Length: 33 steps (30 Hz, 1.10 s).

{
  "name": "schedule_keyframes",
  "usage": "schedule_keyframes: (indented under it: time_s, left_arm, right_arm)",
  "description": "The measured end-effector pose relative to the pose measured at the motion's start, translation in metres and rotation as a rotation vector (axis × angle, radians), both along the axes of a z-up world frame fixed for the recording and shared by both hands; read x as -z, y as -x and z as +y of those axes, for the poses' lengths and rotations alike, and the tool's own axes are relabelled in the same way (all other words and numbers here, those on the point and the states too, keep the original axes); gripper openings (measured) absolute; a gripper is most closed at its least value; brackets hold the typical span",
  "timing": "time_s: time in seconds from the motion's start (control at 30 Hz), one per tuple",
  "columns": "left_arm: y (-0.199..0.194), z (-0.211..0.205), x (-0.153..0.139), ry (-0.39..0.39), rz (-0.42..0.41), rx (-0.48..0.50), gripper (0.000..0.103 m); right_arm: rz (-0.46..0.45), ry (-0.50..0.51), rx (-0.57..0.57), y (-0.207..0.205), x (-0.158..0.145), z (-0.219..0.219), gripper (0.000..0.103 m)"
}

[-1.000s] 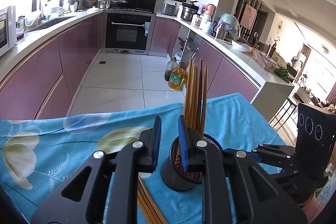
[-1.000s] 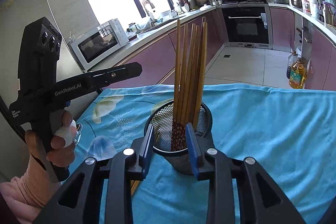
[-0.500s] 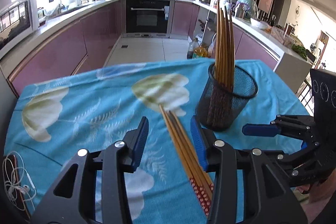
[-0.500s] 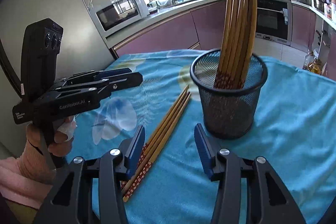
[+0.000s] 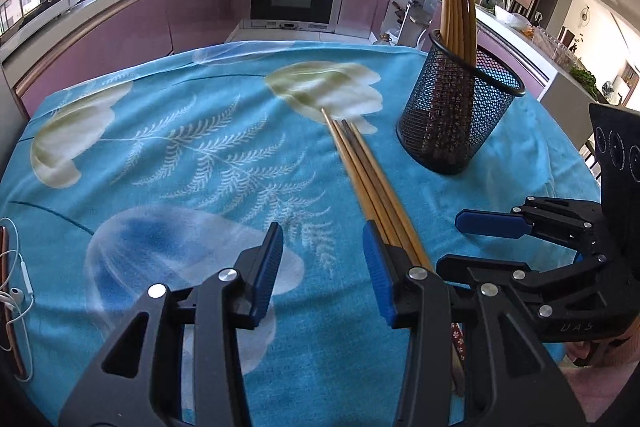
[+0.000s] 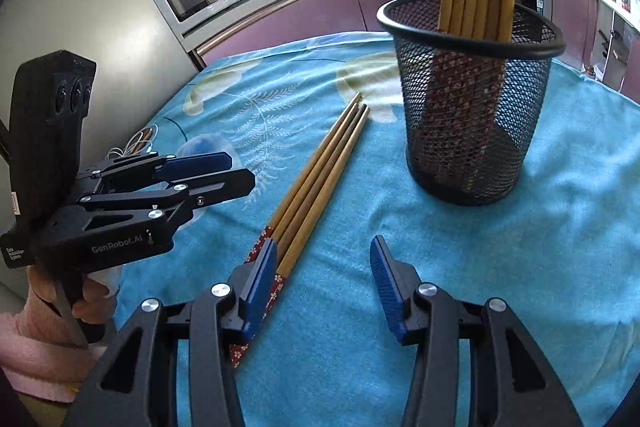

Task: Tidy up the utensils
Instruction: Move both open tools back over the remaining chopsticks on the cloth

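— How many chopsticks lie loose?

— I count three loose chopsticks (image 6: 320, 183) lying together on the table (image 5: 180, 167) beside one mesh cup (image 6: 472, 99) holding about five more.

— Your claws?

— My left claw (image 5: 322, 267) and right claw (image 6: 324, 283) both hang released, empty. Earphones (image 5: 16, 291) lie at the table's left edge.

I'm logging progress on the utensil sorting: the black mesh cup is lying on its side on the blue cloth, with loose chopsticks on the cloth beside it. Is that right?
Not quite. The black mesh cup stands upright on the blue cloth, with chopsticks standing in it, as the right wrist view shows. The loose chopsticks do lie on the cloth beside it.
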<state>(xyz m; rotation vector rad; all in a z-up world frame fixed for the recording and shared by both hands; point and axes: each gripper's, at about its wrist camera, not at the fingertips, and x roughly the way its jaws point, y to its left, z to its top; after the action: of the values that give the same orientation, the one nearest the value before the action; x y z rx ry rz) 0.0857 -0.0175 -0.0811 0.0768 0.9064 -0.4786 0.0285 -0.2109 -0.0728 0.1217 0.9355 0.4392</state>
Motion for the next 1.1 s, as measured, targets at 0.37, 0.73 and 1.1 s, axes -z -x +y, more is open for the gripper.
schedule_keyframes:
  time_s: [0.37, 0.73, 1.1]
  left_arm:
    - [0.000, -0.001, -0.001, -0.002, 0.001, 0.007, 0.041]
    - [-0.004, -0.017, 0.003, -0.027, 0.005, 0.046, 0.041]
    - [-0.012, -0.031, 0.012, -0.052, 0.027, 0.077, 0.041]
  right_arm:
    - [-0.044, 0.129, -0.006, 0.001, 0.002, 0.017, 0.046]
    - [-0.022, 0.144, 0.029, -0.001, 0.002, 0.006, 0.030]
    - [-0.013, 0.069, 0.016, 0.000, 0.001, 0.002, 0.030]
